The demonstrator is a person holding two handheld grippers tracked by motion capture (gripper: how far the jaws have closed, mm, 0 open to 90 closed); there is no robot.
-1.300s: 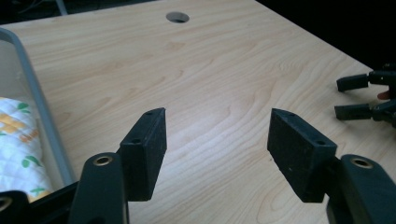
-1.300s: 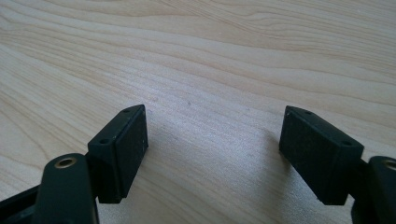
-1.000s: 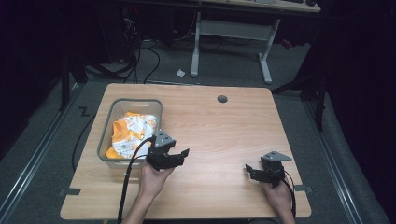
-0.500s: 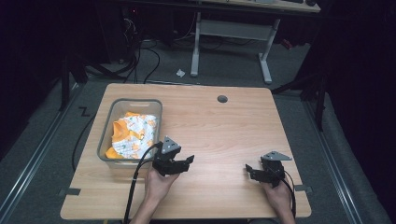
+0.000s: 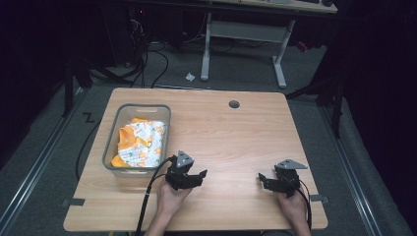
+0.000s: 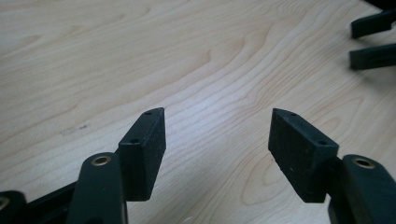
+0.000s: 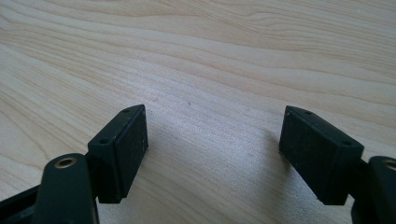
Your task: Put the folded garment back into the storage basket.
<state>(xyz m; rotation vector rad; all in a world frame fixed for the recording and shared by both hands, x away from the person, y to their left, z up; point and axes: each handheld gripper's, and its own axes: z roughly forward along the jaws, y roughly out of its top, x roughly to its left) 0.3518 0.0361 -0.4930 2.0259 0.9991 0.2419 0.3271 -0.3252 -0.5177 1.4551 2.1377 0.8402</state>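
- The left gripper point(image 5: 199, 175), a black two-jaw tool with a grey three-cornered plate on top, sits in the person's left hand point(image 5: 170, 199) low over the pale wooden table point(image 5: 231, 142); its jaws stand wide apart with nothing between them.
- In the left gripper view, its own jaws frame bare wood grain, and the tips of the other gripper's jaws point(image 6: 371, 44) show farther off at the upper right.
- The right gripper point(image 5: 262, 178), of the same black build, is held in the right hand point(image 5: 294, 206), its jaws spread and empty, pointing toward the left gripper across a stretch of bare tabletop.
- A clear plastic rectangular bin point(image 5: 114, 142) lies just beside the left gripper, on its outer side and slightly beyond it.
- Inside the bin lies a crumpled white and orange patterned cloth point(image 5: 140, 141).
- A small round grey grommet point(image 5: 234, 104) is set in the table well beyond both grippers.
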